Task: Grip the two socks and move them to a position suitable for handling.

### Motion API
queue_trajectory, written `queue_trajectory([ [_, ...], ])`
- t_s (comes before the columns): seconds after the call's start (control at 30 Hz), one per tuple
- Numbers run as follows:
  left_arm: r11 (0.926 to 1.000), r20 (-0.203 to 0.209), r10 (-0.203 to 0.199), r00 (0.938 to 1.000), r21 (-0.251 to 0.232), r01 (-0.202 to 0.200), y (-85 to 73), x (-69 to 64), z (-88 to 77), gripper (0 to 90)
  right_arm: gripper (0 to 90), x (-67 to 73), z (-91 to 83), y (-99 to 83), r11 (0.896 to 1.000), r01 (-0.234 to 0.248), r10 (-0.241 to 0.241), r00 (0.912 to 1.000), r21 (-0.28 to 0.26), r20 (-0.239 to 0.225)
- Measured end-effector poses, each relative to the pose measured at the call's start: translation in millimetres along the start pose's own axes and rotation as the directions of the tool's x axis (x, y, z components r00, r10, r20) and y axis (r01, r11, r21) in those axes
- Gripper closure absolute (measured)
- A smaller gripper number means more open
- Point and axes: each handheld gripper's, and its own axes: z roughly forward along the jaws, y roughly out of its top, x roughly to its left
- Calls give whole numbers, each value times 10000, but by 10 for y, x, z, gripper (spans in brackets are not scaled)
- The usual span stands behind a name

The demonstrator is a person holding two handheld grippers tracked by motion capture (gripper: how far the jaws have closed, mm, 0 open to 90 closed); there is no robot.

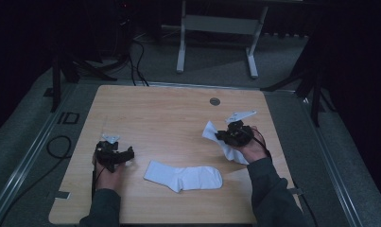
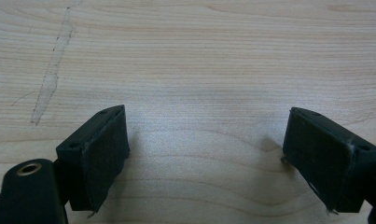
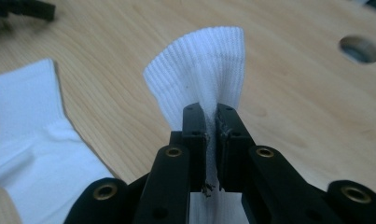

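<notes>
Two white socks are on the wooden table (image 1: 169, 113). One sock (image 1: 184, 177) lies flat near the front middle, and it also appears at the left of the right gripper view as a sock (image 3: 31, 140). My right gripper (image 1: 222, 135) is shut on the ribbed cuff of the second sock (image 1: 233, 152), lifted off the table at the right; up close the second sock (image 3: 199, 74) fans out above the closed right gripper (image 3: 212, 116). My left gripper (image 1: 126, 155) rests low at the front left, open; the left gripper (image 2: 206, 149) has bare wood between its pads.
A round cable hole (image 1: 215, 101) sits near the table's far edge; the same hole (image 3: 360, 49) shows at the upper right of the right gripper view. A pale scuff mark (image 2: 52, 74) runs along the wood ahead of the left gripper. Frame legs (image 1: 181, 52) stand on the floor beyond.
</notes>
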Motion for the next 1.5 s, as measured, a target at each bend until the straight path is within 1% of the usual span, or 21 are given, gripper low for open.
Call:
queue_trajectory([
  [0.07,10000,1,-2,10000,3,2,0,0,0,141,834,17,-84,34,9998,136,-135,9999,-134,42],
  [0.27,10000,8,-20,10000,21,20,1,-1,-1,141,834,101,-284,113,9978,595,-586,9979,-289,288],
  [0.47,10000,10,10,10000,46,-10,1,1,-3,141,832,223,-501,213,9920,984,-958,9948,-786,354],
  [0.53,10000,9,14,10000,43,-14,1,1,-3,141,832,282,-571,253,9889,1174,-1139,9926,-910,433],
  [0.7,10000,0,-8,10000,1,8,1,-1,0,141,831,475,-713,353,9781,1662,-1643,9861,-1250,254],
  [0.83,10000,2,-14,10000,12,14,1,-1,-1,141,830,616,-788,402,9683,1965,-1977,9802,-1544,77],
  [1.0,10000,9,1,10000,52,-1,2,0,-4,141,829,746,-853,388,9602,2152,-2228,9746,-1781,-237],
  [1.13,10000,6,7,10000,51,-7,2,0,-4,141,828,800,-909,353,9576,2187,-2305,9721,-1878,-430],
  [1.23,10000,9,1,10000,46,-1,1,0,-3,141,828,822,-935,321,9582,2117,-2272,9719,-1925,-619],
  [1.27,10000,9,8,10000,48,-8,1,0,-4,141,828,827,-929,309,9579,2126,-2286,9714,-1927,-648],
  [1.33,10000,8,-3,10000,33,3,1,0,-3,141,828,843,-895,282,9606,2059,-2248,9705,-1865,-865],
  [1.5,10000,5,-2,10000,29,2,1,0,-2,141,828,917,-725,216,9652,2084,-2279,9667,-1582,-1167],
])
